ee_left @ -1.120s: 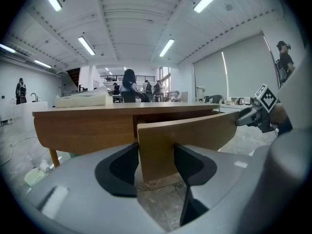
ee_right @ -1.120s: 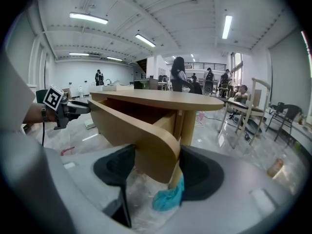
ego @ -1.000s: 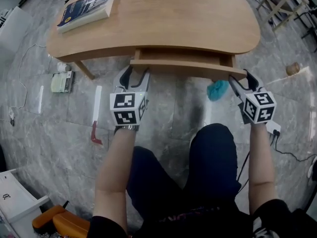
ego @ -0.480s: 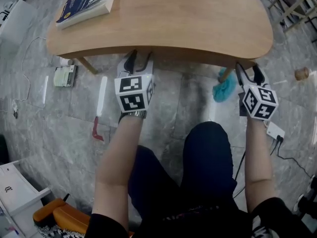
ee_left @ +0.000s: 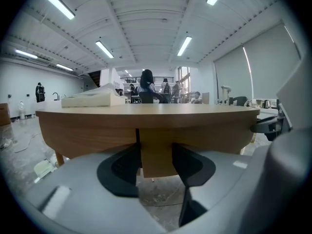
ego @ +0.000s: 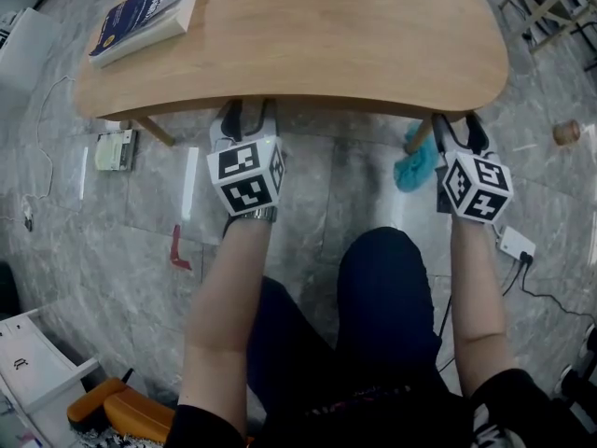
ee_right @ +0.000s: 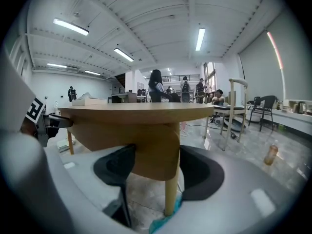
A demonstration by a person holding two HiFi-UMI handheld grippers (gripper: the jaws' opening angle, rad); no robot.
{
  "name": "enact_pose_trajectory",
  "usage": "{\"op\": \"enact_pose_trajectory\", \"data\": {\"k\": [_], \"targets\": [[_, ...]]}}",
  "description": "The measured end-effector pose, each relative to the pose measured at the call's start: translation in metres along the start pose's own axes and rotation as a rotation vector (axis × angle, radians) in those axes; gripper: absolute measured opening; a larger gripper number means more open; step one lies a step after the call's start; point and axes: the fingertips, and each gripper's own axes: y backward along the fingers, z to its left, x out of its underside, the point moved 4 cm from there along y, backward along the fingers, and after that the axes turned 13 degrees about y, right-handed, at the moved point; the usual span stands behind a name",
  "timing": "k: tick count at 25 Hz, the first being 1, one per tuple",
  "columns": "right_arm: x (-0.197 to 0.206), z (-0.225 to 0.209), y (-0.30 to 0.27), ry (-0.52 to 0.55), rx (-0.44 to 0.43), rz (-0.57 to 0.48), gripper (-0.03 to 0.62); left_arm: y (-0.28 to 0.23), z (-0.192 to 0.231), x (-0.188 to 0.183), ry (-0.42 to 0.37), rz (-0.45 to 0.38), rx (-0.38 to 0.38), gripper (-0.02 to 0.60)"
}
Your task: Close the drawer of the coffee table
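**So, drawer in under the tabletop**

I see the drawer (ee_left: 156, 152) tucked beneath the coffee table (ego: 308, 35). My left gripper (ego: 247, 115) and right gripper (ego: 454, 129) sit at its front. Both pairs of jaws are moderately parted and clamp nothing, with the wooden front showing between them.

L gripper (ee_left: 156, 152) jaws apart, poss. touching drawer (ee_left: 156, 165)

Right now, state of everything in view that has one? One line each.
drawer: shut, tucked under the tabletop
left gripper: open, drawer front showing between the jaws
right gripper: open, drawer front's end showing between the jaws
book: closed, flat on the tabletop
teal cloth: crumpled on the floor
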Motion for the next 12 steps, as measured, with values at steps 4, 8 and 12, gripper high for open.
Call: {"op": "enact_pose_trajectory", "data": {"k": [4, 8, 12], "targets": [[0.0005, 0.0004, -0.0023, -0.024, 0.006, -0.007, 0.279, -0.0019, -0.0004, 0.0001, 0.01, -0.005, -0.018, 0.209], [0.0006, 0.001, -0.0035, -0.038, 0.012, -0.009, 0.279, -0.0028, 0.0, 0.0001, 0.007, -0.01, -0.025, 0.209], [0.0001, 0.0009, -0.0049, -0.053, 0.019, -0.011, 0.278, -0.0046, -0.0004, -0.0012, 0.01, -0.011, -0.029, 0.21]]}}
